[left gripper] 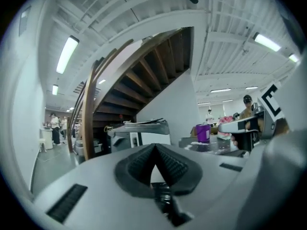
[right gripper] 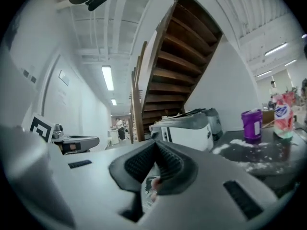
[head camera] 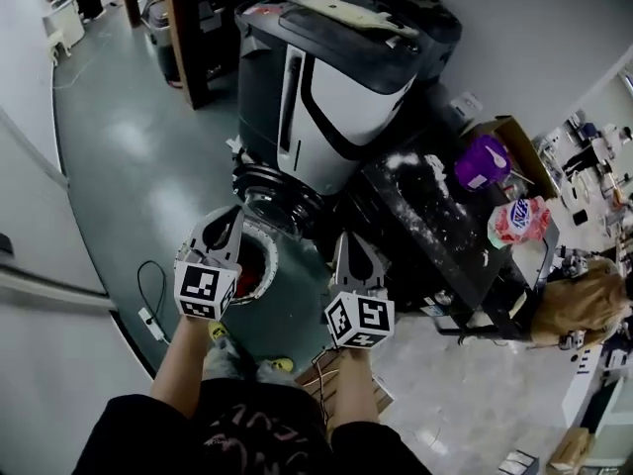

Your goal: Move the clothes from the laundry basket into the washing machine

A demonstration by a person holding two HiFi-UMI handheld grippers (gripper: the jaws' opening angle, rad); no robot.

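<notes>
Open floor (head camera: 148,166) lies to the left of the washing machine (head camera: 326,77). On the right, the near edge of the dark table (head camera: 415,216) runs just beside your right gripper (head camera: 348,237). Your left gripper (head camera: 229,214) hangs over the laundry basket (head camera: 259,234), which sits on the floor at the washer's foot with red clothes (head camera: 252,265) inside. Both tongs are pressed together and empty. A purple tub (head camera: 482,161) stands by the table's far corner and a pink pouch (head camera: 519,221) at its right edge, with white powder (head camera: 430,181) scattered between.
</notes>
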